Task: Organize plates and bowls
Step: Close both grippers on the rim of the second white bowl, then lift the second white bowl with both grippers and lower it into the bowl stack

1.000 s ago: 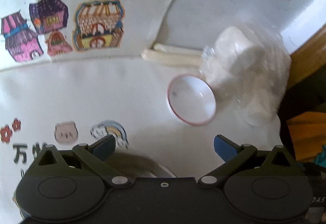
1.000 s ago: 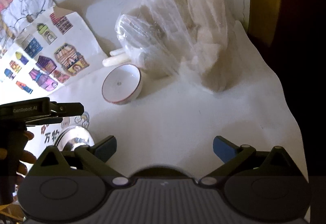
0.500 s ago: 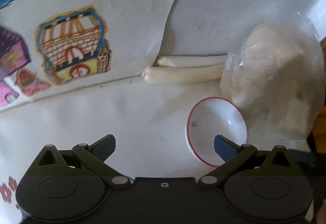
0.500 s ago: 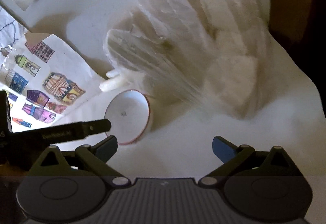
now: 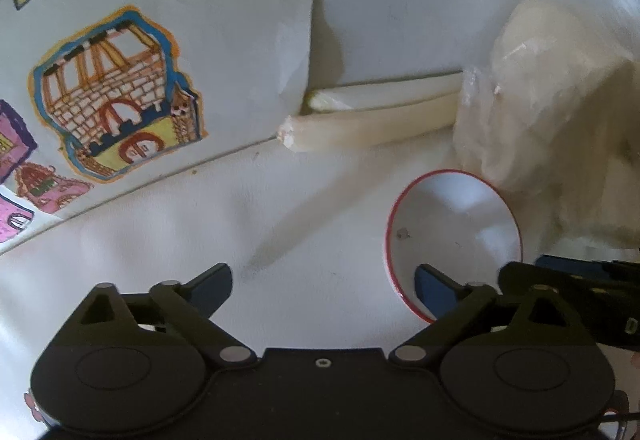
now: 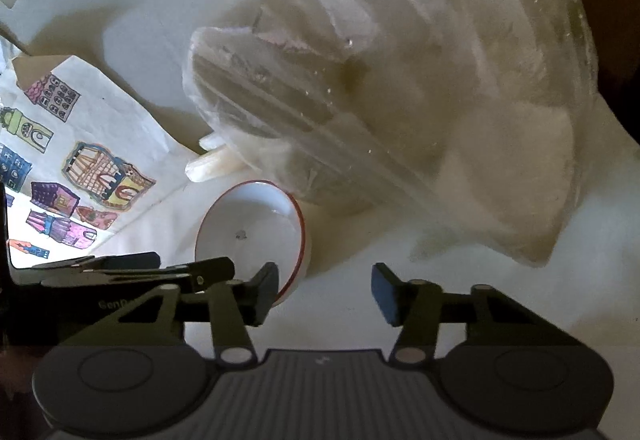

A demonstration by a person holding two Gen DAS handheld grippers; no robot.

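since both the left hand-held gripper [image 5: 323, 282] and right hand-held gripper [image 6: 325, 290] gape apart around the red-rimmed bowl [image 6: 250, 228], they may collide and tip it against the plastic bag [image 6: 400, 88].

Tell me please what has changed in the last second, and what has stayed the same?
Both grippers moved forward toward the red-rimmed white bowl. The right gripper narrowed its fingers and now has its left finger at the bowl's near rim, without closing on it. The left gripper stays wide open, its right finger over the bowl's near edge. The bowl, the plastic bag and the pale stalks stayed in place.
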